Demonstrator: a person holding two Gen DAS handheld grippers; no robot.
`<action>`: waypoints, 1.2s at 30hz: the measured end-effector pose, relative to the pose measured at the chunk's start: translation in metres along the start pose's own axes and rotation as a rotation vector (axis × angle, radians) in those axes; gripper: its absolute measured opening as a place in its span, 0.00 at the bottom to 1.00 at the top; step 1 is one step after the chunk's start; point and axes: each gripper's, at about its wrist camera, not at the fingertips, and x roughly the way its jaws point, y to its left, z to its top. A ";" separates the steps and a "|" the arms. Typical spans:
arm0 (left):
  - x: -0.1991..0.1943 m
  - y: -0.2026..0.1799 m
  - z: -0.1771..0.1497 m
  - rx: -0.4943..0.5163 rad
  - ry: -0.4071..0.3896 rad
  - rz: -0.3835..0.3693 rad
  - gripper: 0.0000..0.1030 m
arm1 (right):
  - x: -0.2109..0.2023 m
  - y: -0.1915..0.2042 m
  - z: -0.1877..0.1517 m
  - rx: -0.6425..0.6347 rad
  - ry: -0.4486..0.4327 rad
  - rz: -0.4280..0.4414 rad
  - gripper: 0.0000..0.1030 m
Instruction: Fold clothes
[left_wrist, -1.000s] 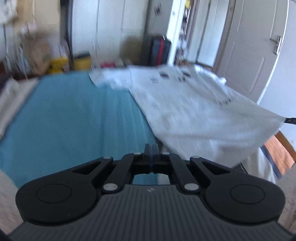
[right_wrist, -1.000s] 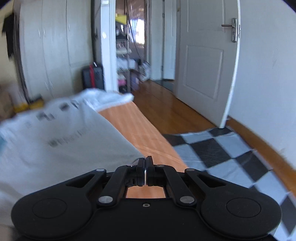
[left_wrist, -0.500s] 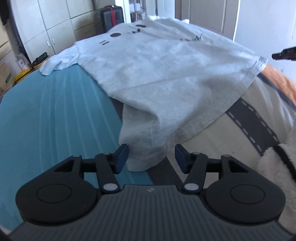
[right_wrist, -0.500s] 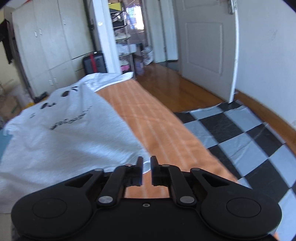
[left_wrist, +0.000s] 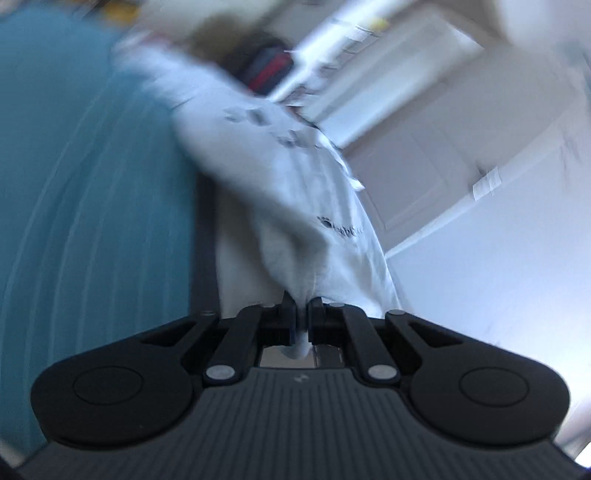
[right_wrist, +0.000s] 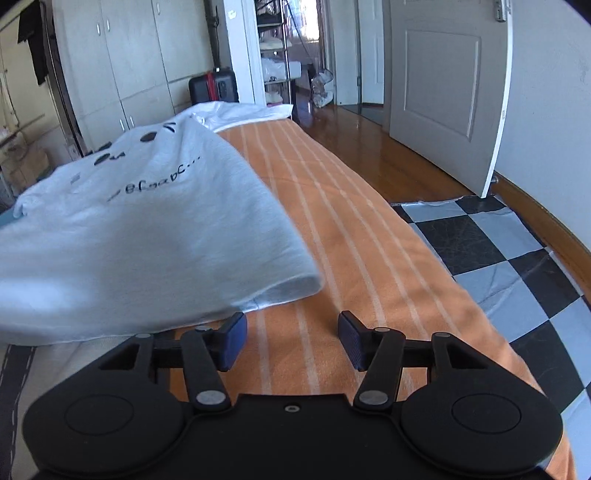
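Here, left gripper (left_wrist: 303, 321) clamped on white t-shirt (right_wrist: 147, 221) fabric; right gripper (right_wrist: 291, 339) spread wide, empty, above orange striped blanket (right_wrist: 351, 240).

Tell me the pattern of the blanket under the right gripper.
Orange blanket with pale lengthwise stripes; clearest in the right wrist view.

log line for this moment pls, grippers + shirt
left gripper: shut on white t-shirt hem, lifting | right gripper: open, empty, over orange striped blanket | view: left blurred
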 end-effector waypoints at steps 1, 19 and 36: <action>0.005 0.013 -0.003 -0.058 0.035 0.025 0.04 | -0.001 -0.002 0.000 0.011 -0.009 0.007 0.58; 0.050 0.008 -0.014 0.177 0.177 0.335 0.04 | 0.010 0.006 0.027 0.001 -0.094 0.033 0.02; -0.003 -0.064 -0.015 0.300 0.093 0.260 0.04 | -0.084 0.008 0.031 0.087 -0.222 -0.105 0.00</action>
